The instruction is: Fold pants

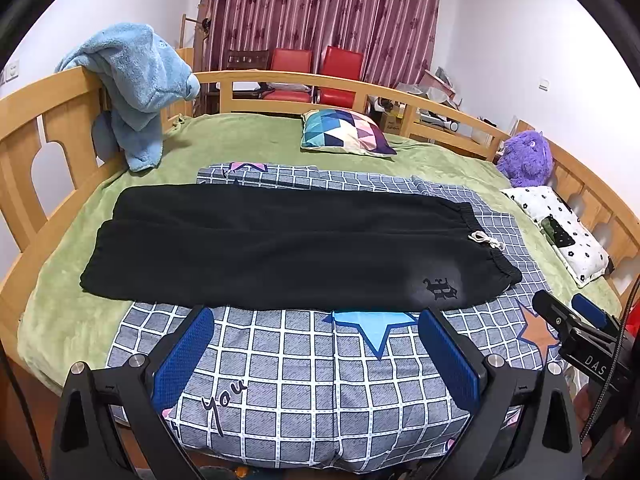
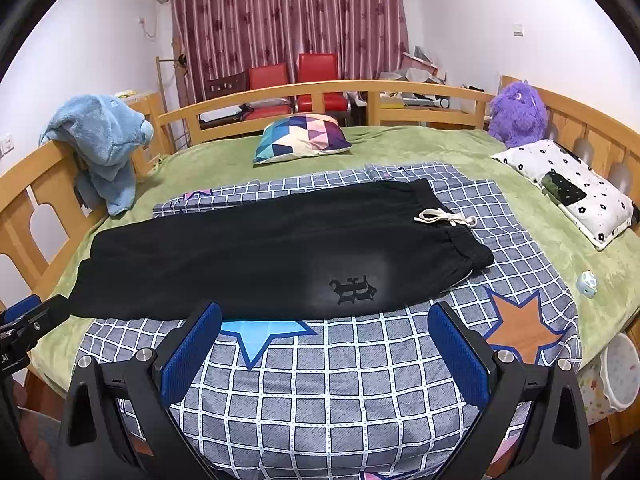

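Black pants [image 1: 280, 244] lie flat across the bed on a grey checked quilt [image 1: 304, 376], legs to the left, waistband with a white drawstring [image 1: 486, 239] to the right; they also show in the right wrist view [image 2: 256, 252], drawstring [image 2: 444, 216]. A dark logo [image 2: 352, 289] sits near the front edge. My left gripper [image 1: 316, 320] is open and empty, just short of the pants' near edge. My right gripper [image 2: 325, 316] is open and empty, in front of the logo. Each gripper shows at the other view's edge.
A green blanket [image 1: 68, 312] covers the bed inside a wooden rail [image 1: 24, 148]. A blue plush robe [image 1: 136, 88] hangs at left. A patterned cushion [image 2: 300, 138], purple plush toy [image 2: 518, 114] and white floral pillow [image 2: 568, 188] lie at the back and right. A small toy [image 2: 586, 284] lies near the right edge.
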Available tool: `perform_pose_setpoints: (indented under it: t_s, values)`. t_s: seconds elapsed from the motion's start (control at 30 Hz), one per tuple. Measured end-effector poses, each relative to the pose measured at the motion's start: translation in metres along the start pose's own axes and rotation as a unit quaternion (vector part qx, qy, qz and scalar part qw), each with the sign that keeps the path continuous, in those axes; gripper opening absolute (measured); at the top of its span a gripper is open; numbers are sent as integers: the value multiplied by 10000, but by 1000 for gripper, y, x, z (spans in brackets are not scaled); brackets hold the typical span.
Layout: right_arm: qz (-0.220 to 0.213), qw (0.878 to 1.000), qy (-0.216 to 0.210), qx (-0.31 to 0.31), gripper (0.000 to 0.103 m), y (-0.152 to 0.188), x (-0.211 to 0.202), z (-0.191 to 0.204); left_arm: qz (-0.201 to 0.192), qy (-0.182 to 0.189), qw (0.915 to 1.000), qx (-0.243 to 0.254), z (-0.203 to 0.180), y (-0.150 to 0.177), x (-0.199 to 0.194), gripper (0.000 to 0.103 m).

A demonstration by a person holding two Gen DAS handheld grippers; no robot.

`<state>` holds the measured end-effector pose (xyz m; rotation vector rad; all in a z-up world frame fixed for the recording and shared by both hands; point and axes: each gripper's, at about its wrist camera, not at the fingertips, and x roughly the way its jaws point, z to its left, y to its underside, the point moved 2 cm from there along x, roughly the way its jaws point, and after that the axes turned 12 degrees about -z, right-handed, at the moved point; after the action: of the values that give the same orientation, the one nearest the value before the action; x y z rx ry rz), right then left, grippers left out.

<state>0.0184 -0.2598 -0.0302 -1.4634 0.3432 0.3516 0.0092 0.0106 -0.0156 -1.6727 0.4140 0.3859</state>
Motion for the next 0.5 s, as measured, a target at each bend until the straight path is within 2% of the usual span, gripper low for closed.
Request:
perform_pose_setpoints:
  t_s: [0.17, 0.4, 0.5]
  values:
    - [-241, 9997, -68, -8, 101, -2, -5, 2, -66, -76, 9999, 8, 3, -2, -2, 103]
    - [-720, 9966, -404, 21, 102, 0, -17, 5, -118, 102, 9998, -128, 9, 1, -5, 103]
    - [-834, 9960, -292, -136, 102, 2, -23, 6, -316, 135, 9990, -293, 11, 8, -11, 103]
